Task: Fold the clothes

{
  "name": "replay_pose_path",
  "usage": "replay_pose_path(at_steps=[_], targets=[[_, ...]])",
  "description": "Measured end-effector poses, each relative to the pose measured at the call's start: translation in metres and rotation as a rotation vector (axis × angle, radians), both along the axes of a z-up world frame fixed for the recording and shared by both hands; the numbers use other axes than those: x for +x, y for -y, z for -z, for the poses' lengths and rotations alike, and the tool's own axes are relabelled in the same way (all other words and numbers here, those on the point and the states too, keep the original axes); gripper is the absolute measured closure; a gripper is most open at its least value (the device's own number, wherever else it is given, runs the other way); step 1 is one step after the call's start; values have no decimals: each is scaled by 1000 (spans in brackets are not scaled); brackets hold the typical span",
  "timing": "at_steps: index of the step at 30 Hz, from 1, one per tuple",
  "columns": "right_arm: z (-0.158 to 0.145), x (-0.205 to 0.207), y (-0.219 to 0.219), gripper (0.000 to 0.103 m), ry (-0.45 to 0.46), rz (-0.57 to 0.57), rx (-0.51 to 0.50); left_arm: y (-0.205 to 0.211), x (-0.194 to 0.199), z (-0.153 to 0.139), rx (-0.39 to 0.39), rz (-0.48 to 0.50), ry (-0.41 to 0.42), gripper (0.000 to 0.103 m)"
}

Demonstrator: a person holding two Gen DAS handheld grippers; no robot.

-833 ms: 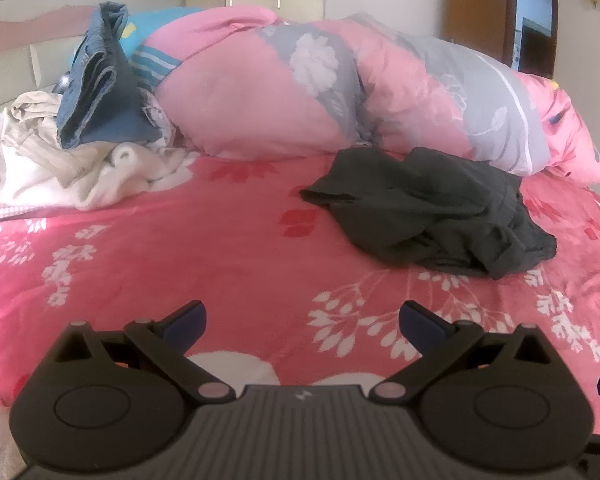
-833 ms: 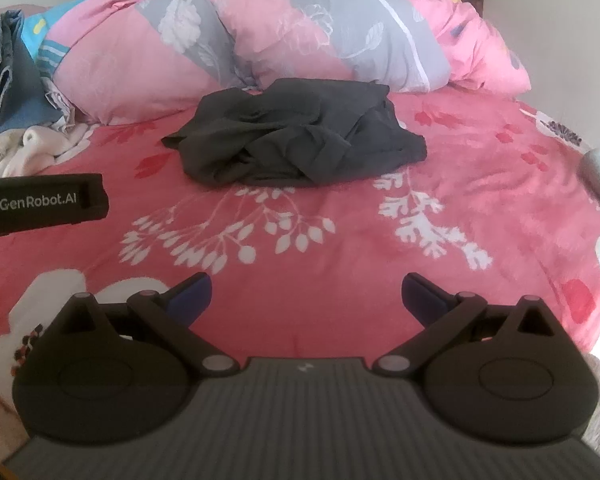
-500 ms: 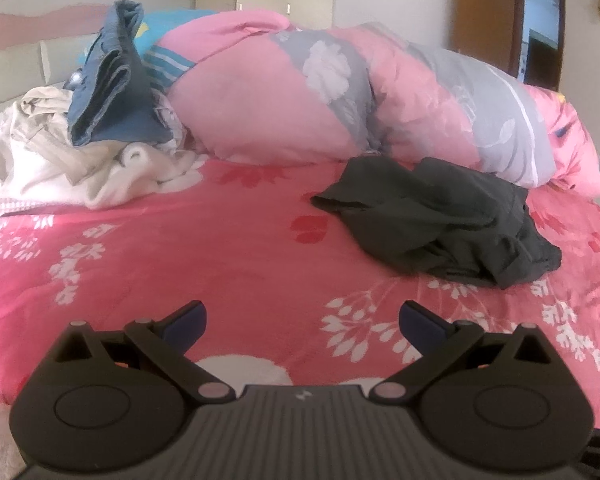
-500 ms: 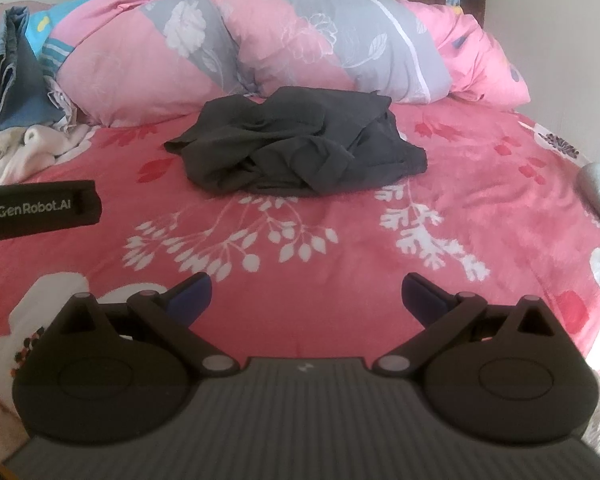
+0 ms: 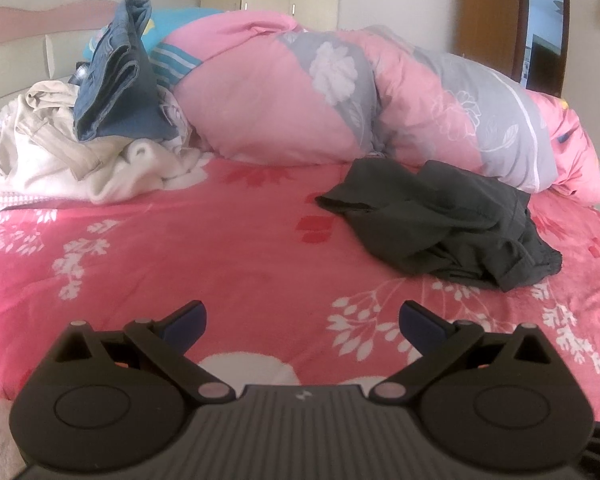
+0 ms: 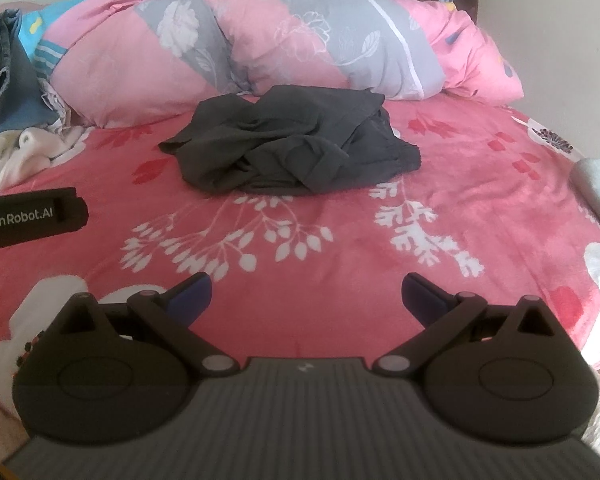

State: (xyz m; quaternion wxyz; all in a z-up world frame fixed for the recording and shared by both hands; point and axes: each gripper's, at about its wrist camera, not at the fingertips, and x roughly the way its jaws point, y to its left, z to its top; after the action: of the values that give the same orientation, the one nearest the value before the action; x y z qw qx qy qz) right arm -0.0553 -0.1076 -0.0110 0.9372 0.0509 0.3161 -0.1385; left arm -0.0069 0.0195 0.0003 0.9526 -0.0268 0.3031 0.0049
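Both grippers have tilted slightly toward the bed: left gripper [image 5: 302, 316] and right gripper [image 6: 306, 294] gape empty. Beyond them, the crumpled dark garment [image 6: 292, 152] lies unfolded against the rolled duvet [image 6: 260, 40], probably awaiting pickup.

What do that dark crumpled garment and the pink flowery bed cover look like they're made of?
The dark garment looks like thin woven cloth, matte charcoal, perhaps cotton or a synthetic blend: it falls in fine, sharp creases. The bed cover looks like plush fleece: a soft, slightly fuzzy surface with printed white sprigs.
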Motion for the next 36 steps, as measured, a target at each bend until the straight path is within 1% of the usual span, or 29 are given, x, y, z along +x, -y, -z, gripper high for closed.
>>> replay_pose_path(at_steps=[36], targets=[[3, 4, -7, 1, -6, -16, -17, 0, 4, 4, 1, 16, -20, 0]])
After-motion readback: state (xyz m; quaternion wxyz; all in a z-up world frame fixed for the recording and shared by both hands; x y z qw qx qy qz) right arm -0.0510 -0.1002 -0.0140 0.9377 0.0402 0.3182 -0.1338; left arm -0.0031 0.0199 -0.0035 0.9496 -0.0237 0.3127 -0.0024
